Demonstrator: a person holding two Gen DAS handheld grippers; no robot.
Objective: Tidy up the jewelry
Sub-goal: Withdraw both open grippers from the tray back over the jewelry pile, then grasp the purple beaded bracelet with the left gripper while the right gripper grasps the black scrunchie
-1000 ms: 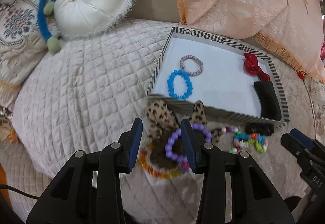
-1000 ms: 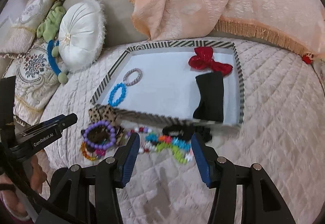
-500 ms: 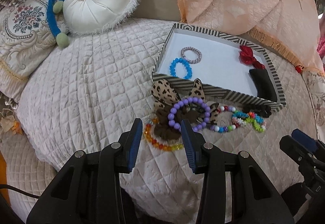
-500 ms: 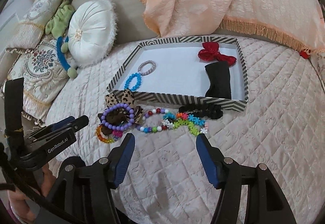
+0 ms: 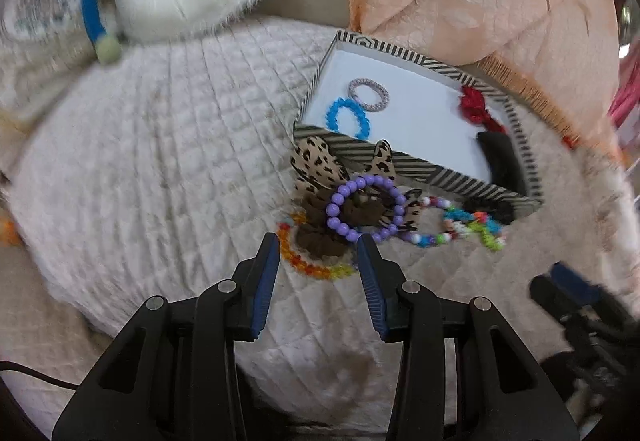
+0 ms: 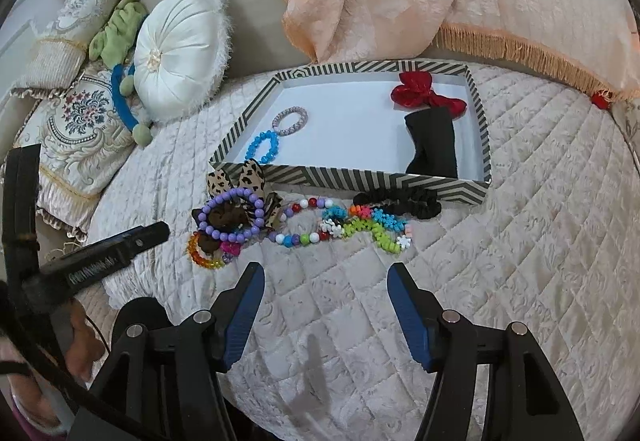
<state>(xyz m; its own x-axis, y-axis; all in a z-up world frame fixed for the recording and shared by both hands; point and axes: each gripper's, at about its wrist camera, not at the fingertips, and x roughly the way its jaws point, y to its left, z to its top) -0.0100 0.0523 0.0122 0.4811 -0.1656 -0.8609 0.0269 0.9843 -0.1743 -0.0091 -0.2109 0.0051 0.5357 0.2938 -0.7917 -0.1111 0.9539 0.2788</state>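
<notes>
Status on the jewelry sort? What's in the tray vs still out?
Done: striped tray holds blue bracelet, lilac ring bracelet, red bow and black bow. In hand: nothing; left tongs and right tongs are open and empty. Left: purple bead bracelet, leopard bow, orange bracelet, multicolour beads, black scrunchie lie on the quilt.

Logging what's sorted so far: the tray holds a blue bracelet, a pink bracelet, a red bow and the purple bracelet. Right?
Not quite. The purple bracelet lies on the quilt in front of the tray, as the right wrist view shows. Inside are the blue bracelet, pink bracelet, red bow and a black cloth piece.
</notes>
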